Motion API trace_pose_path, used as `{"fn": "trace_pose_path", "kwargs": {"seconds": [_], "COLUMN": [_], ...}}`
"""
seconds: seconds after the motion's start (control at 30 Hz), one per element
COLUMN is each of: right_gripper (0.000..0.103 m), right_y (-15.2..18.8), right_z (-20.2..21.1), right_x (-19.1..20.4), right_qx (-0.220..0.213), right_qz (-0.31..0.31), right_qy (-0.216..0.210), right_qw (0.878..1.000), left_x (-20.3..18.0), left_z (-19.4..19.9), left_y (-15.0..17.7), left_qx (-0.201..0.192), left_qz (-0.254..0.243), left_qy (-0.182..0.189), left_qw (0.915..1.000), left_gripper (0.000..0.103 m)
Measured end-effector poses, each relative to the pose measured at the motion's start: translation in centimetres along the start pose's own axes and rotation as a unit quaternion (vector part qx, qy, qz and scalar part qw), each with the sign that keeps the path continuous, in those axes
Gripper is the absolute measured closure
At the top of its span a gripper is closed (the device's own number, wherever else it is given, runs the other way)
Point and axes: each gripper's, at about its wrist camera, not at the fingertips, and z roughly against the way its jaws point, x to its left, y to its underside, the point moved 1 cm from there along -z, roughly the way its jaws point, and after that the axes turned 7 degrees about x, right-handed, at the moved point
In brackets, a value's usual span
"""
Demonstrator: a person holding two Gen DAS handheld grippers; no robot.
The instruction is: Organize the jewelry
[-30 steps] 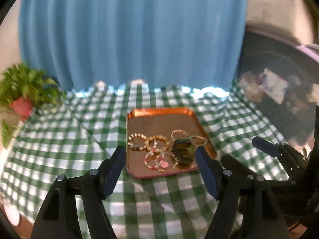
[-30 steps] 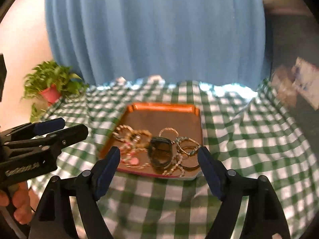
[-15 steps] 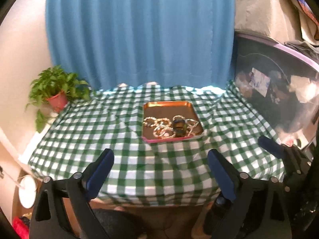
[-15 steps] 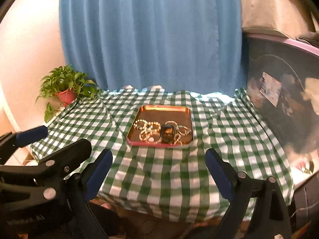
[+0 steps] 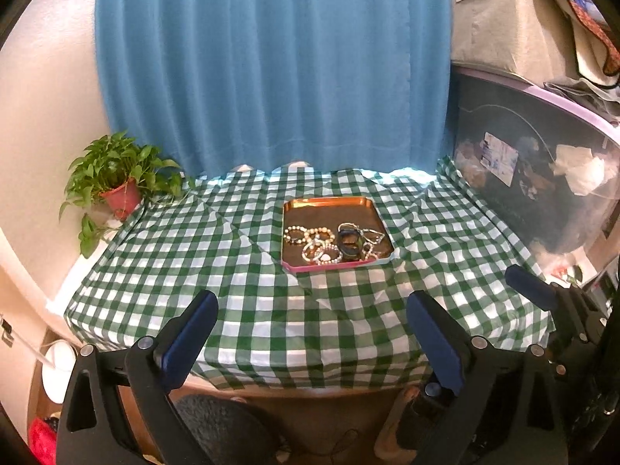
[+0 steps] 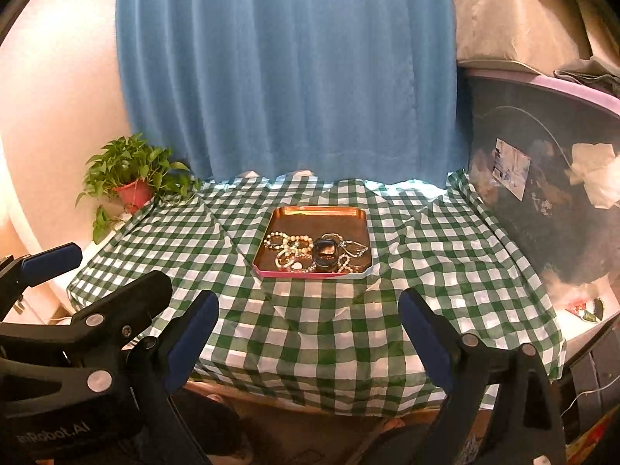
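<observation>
A copper tray (image 5: 325, 206) (image 6: 317, 213) sits mid-table on the green checked cloth. It holds a heap of beaded bracelets (image 5: 308, 234) (image 6: 288, 244), a dark watch or bangle (image 5: 348, 244) (image 6: 324, 252) and thin chains (image 5: 372, 237) (image 6: 354, 248). My left gripper (image 5: 312, 335) is open and empty, held back beyond the table's front edge. My right gripper (image 6: 308, 331) is open and empty too, at the same distance. The left gripper also shows at the left of the right wrist view (image 6: 83, 312), and the right gripper shows at the right of the left wrist view (image 5: 542, 298).
A potted plant (image 5: 116, 178) (image 6: 133, 176) stands at the table's back left corner. A blue curtain (image 5: 271, 69) hangs behind. A large dark storage bin (image 5: 534, 178) (image 6: 542, 193) with boxes on top borders the table's right side. The table's front edge (image 5: 310, 379) drops off below the grippers.
Both grippers have pulled back and up from just in front of the tray to beyond the table's front edge. Both stay open and empty. The jewelry has not moved.
</observation>
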Motion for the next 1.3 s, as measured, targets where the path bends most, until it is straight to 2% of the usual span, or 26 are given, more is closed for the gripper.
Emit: {"fn": "trace_pose_path", "kwargs": {"seconds": [0.57,1.3], "right_gripper": [0.011,0.010], "right_y": [0.3,0.6], "right_z": [-0.2,-0.7], "right_x": [-0.4,0.0], "right_qx": [0.005,0.012], "right_qz": [-0.011,-0.007], "right_qy": [-0.017,-0.015], "right_qw": [1.000,1.000], "left_x": [-0.4,-0.3], "left_z": [-0.2,-1.0], "left_y": [0.0,0.4], "left_qx": [0.002,0.019], "left_qz": [-0.004,-0.004], "left_qy": [-0.025,-0.018], "left_qw": [0.9997,0.9996], "left_gripper": [0.004,0.003]}}
